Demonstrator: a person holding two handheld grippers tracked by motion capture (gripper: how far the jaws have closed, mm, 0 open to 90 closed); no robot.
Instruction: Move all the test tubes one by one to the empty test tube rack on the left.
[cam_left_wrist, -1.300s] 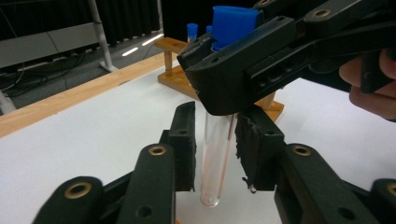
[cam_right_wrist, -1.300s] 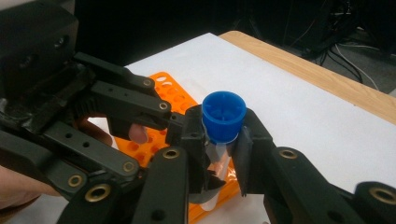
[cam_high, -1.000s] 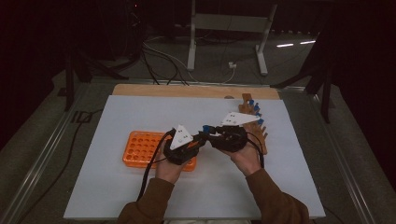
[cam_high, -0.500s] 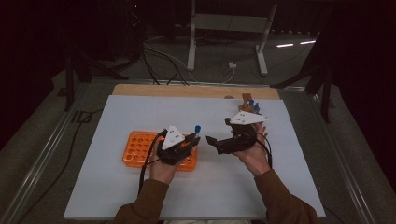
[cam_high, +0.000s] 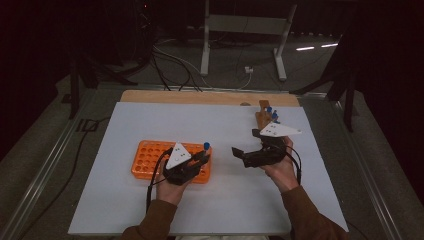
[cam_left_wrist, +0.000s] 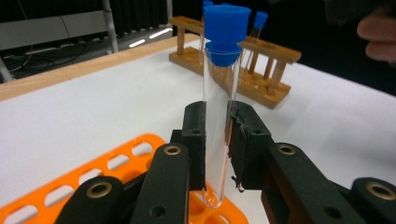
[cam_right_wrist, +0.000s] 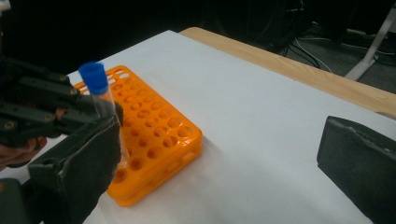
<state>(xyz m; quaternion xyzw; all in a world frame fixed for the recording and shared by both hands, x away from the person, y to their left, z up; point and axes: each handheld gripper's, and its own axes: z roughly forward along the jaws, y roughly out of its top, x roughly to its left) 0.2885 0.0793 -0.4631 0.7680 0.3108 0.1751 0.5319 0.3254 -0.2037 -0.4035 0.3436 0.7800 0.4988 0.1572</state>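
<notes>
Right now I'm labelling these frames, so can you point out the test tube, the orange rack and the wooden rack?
test tube (cam_left_wrist: 217, 126): left gripper view, on the clear glass between the pads.
orange rack (cam_right_wrist: 161, 128): right gripper view, on its holed top.
wooden rack (cam_left_wrist: 264, 46): left gripper view, on its top rail.

Clear test tube (cam_left_wrist: 218, 126) (blue stopper) stands upright, its base over the orange rack (cam_high: 148, 156) near corner

Jaws clamped on upright blue-capped test tube (cam_left_wrist: 218, 116), tip over orange rack (cam_left_wrist: 135, 163); wooden rack (cam_left_wrist: 243, 65) behind.
</notes>
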